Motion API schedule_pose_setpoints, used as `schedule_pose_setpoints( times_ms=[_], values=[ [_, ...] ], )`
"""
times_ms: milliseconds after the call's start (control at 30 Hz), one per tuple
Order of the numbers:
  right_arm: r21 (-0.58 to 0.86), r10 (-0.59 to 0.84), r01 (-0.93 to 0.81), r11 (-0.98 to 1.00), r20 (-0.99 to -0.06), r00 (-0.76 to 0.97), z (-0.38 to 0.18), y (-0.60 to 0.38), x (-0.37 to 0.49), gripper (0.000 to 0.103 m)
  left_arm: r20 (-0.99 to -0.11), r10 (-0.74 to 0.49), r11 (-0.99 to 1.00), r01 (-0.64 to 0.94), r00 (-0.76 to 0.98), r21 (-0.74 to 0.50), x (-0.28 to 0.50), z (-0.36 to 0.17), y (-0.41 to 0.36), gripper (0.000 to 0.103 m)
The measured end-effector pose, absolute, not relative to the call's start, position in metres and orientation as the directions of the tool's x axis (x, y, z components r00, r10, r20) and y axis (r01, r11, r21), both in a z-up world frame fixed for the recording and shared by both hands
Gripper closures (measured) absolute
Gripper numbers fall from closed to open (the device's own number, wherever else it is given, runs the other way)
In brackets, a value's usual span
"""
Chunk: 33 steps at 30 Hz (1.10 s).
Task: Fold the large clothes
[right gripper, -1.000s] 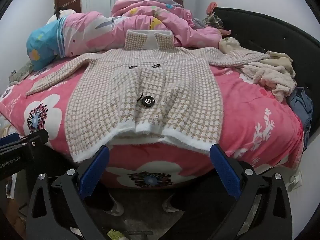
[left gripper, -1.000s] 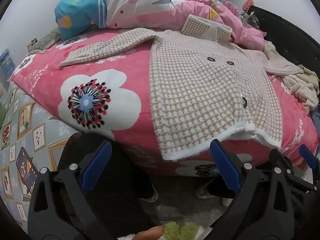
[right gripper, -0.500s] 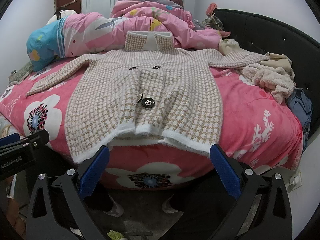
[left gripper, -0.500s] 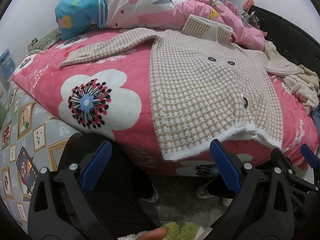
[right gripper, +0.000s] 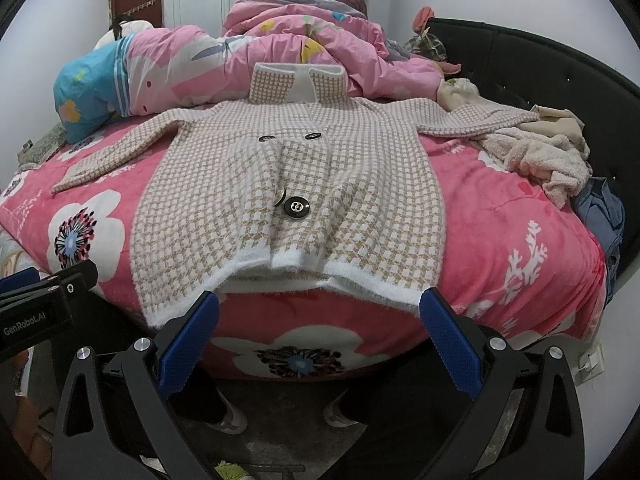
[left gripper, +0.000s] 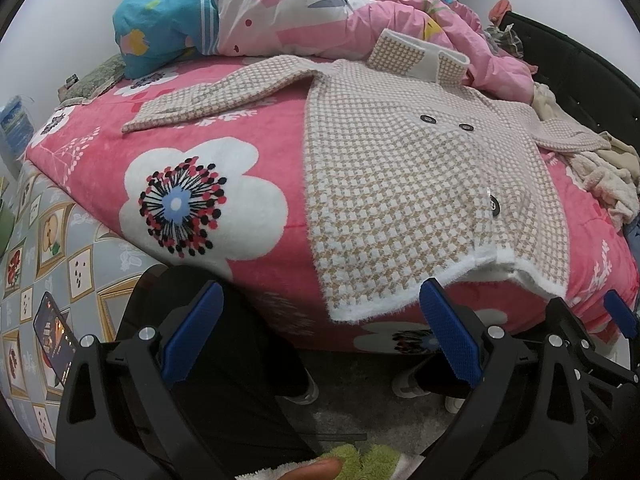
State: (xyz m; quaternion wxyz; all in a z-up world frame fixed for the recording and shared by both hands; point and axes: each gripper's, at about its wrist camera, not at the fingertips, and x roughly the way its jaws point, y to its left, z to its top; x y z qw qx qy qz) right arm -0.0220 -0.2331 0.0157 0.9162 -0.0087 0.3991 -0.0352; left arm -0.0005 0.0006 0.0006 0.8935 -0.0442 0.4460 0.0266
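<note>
"GenRobot.AI" is showing in white lettering on the left hand-held gripper (right gripper: 36, 304) at the lower left of the right wrist view. The coat (right gripper: 288, 200), beige-and-white houndstooth with dark buttons and a fuzzy white hem, is lying face up at frame centre on the pink floral bed (right gripper: 520, 248), sleeves spread, hem overhanging the near edge. Both the left hand-held gripper (left gripper: 320, 328) and the right hand-held gripper (right gripper: 320, 328) are gaping wide, holding nothing, just below the hem.
</note>
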Motion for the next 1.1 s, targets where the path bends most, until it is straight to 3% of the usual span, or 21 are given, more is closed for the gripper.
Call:
schedule_pose_setpoints(
  times_ms=[1100],
  values=[
    [-0.039,-0.072,0.064,0.997,-0.733,0.677,0.015,-0.235,-0.019,0.005,-0.805,0.033,0.994,-0.102,0.592,-0.034,0.004,-0.007,0.007,0.008]
  ],
)
